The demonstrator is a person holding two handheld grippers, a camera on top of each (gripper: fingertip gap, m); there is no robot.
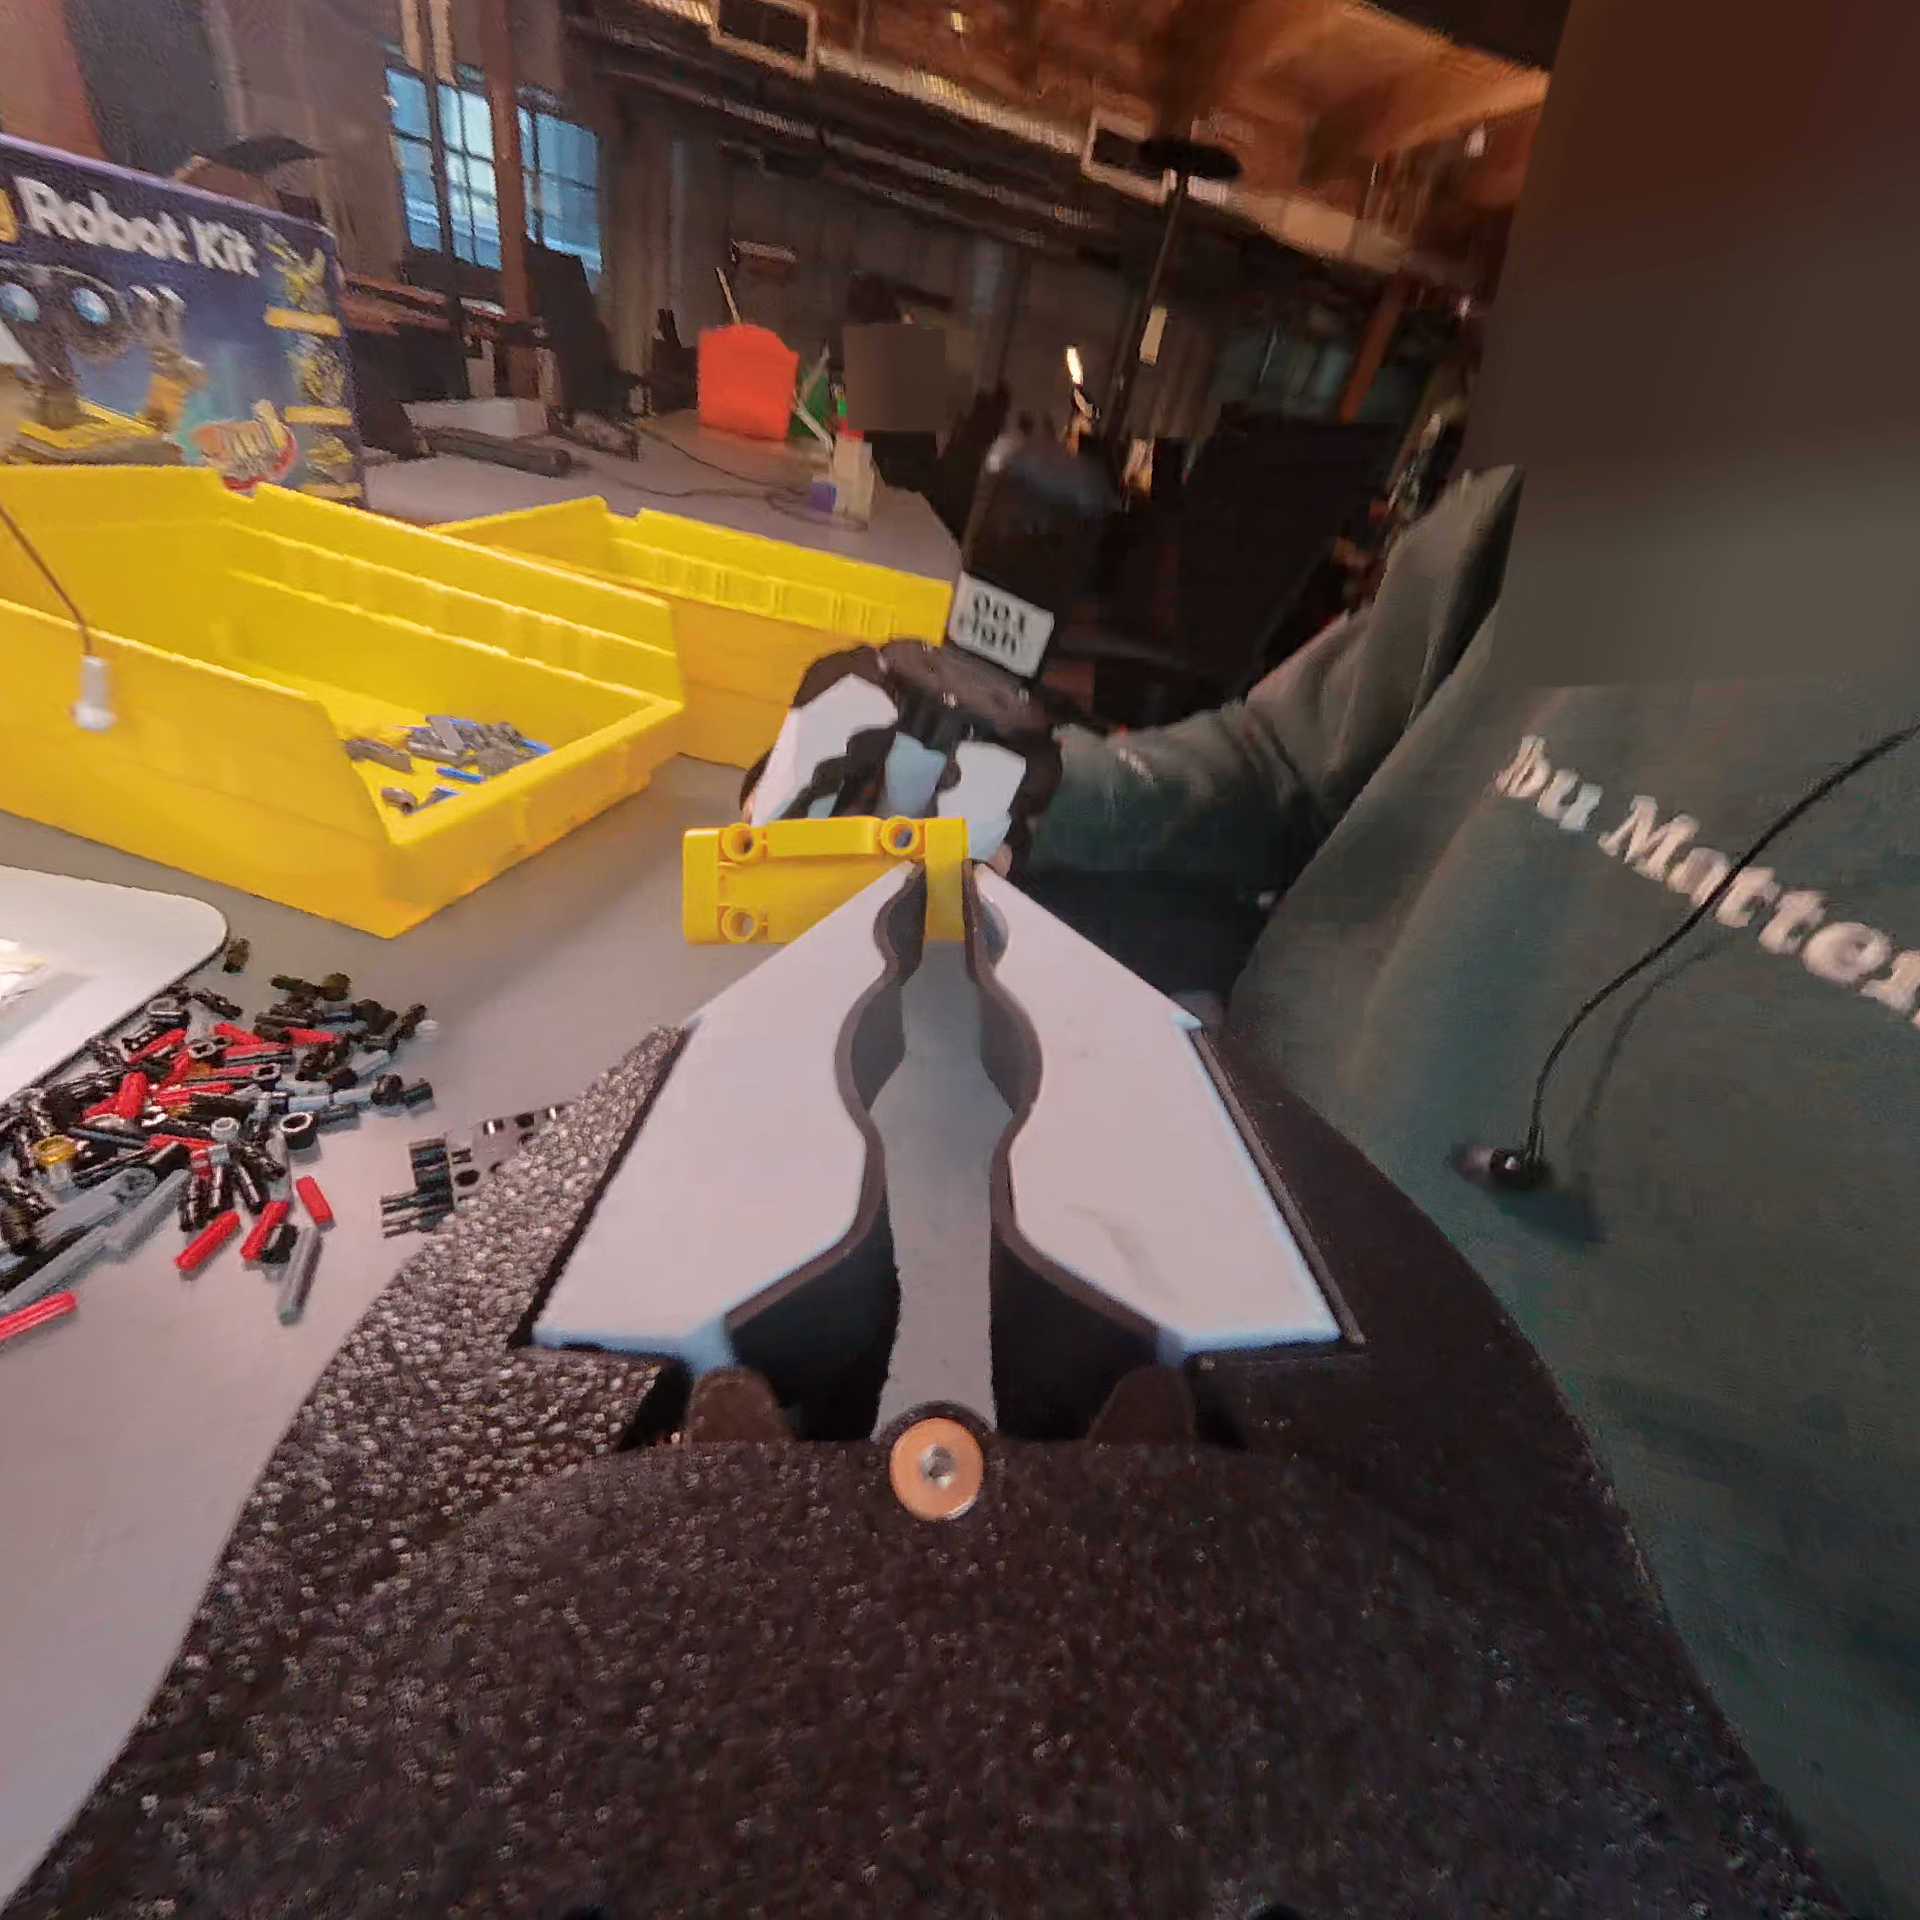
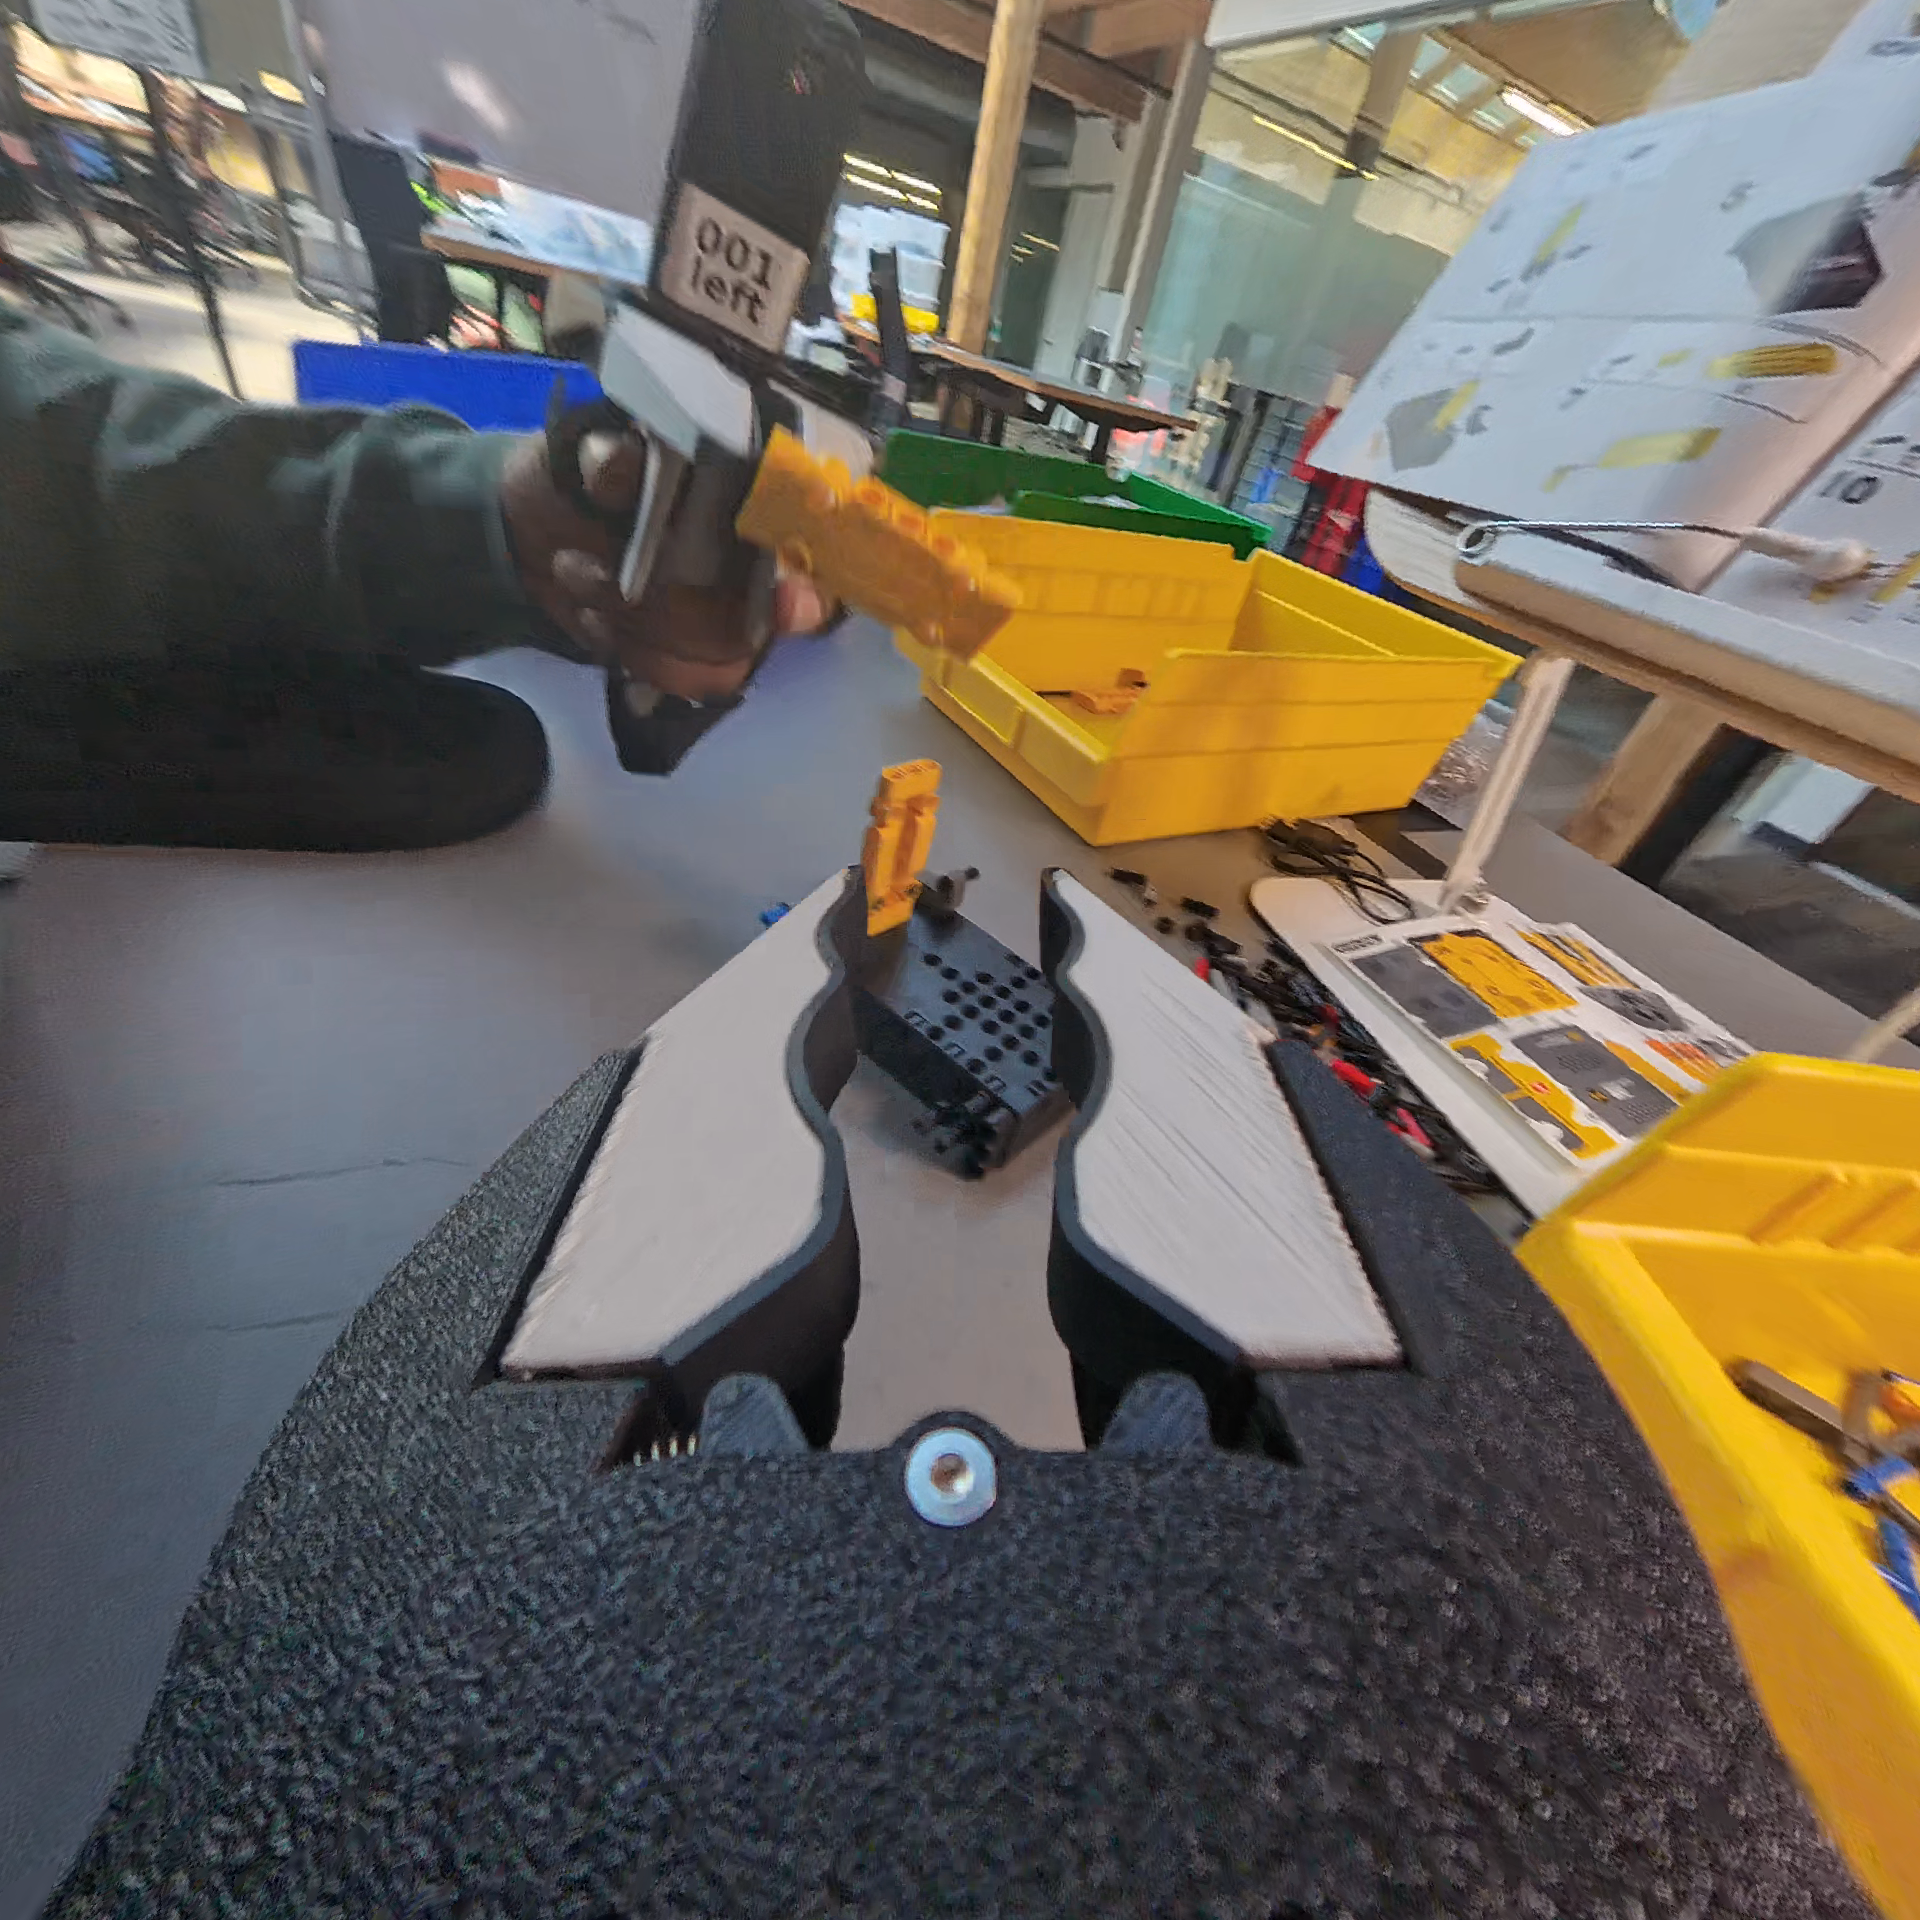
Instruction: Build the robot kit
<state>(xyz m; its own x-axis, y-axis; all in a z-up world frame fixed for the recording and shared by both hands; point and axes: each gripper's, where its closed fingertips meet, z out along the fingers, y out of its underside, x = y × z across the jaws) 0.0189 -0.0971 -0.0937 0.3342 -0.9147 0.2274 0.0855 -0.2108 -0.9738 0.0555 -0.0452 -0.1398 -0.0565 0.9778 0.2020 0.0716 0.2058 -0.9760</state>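
Note:
My left gripper (image 1: 940, 883) is shut on one end of a flat yellow panel piece (image 1: 810, 878) with round holes and holds it above the grey table (image 1: 582, 966). It also shows in the right wrist view (image 2: 727, 468), with the yellow panel (image 2: 883, 551) sticking out to the right. My right gripper (image 2: 945, 883) is shut on a black block (image 2: 961, 1029) full of round holes, set between its fingers. A small orange-yellow piece (image 2: 899, 842) stands upright on the block's far end. The right gripper (image 1: 904, 748) sits just beyond the panel in the left wrist view.
Yellow bins (image 1: 343, 665) (image 2: 1226, 686) and a green bin (image 2: 1039, 483) stand on the table. Loose black and red pins (image 1: 177, 1122) lie at the left. A kit box (image 1: 177, 312), an instruction booklet on a stand (image 2: 1662, 312) and a leaflet (image 2: 1507, 1018) are nearby. A person's green sweatshirt (image 1: 1662, 1143) fills the right.

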